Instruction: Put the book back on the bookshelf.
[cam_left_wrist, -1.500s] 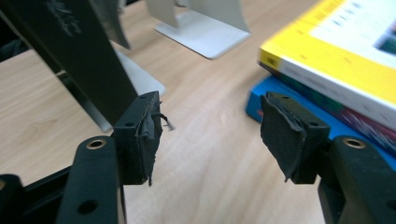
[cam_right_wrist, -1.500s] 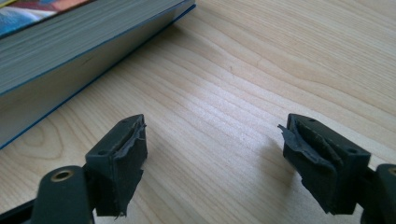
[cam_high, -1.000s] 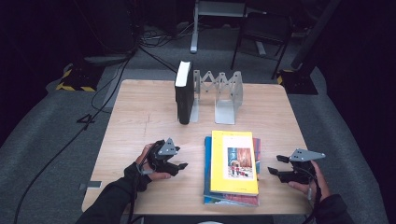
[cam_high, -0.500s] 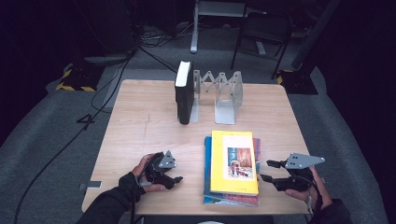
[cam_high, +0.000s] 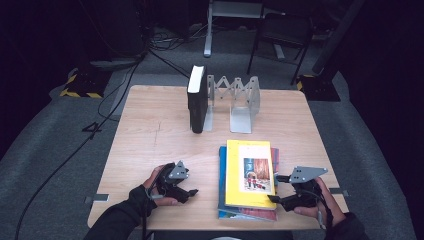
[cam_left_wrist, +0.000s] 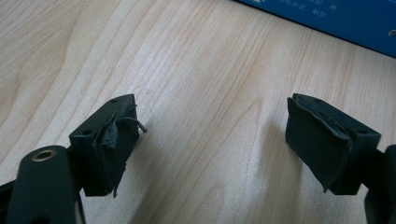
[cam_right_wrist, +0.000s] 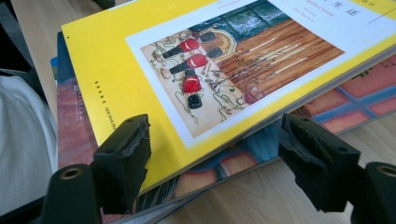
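Nearest to us, the right gripper (cam_high: 281, 189) sits at the near right corner of the table (cam_high: 150, 130), its fingers (cam_right_wrist: 122, 158) apart and just opened wider. In the right gripper view the near corner of the yellow book (cam_right_wrist: 112, 70) lies between them, but neither pad presses on it. The left gripper (cam_high: 186, 186) rests low over bare wood to the left of the stack, its fingers (cam_left_wrist: 105, 140) also spread and just opened further, with nothing between them; the blue edge of a lower book (cam_left_wrist: 327, 18) runs beyond them.

The yellow book tops a flat stack of books (cam_high: 247, 212) near the front edge. Its cover carries a white panel with a picture of red-coated figures beside brown planks.

Farther back, a black book (cam_high: 197, 100) stands upright against a folding metal book rack (cam_high: 240, 100).
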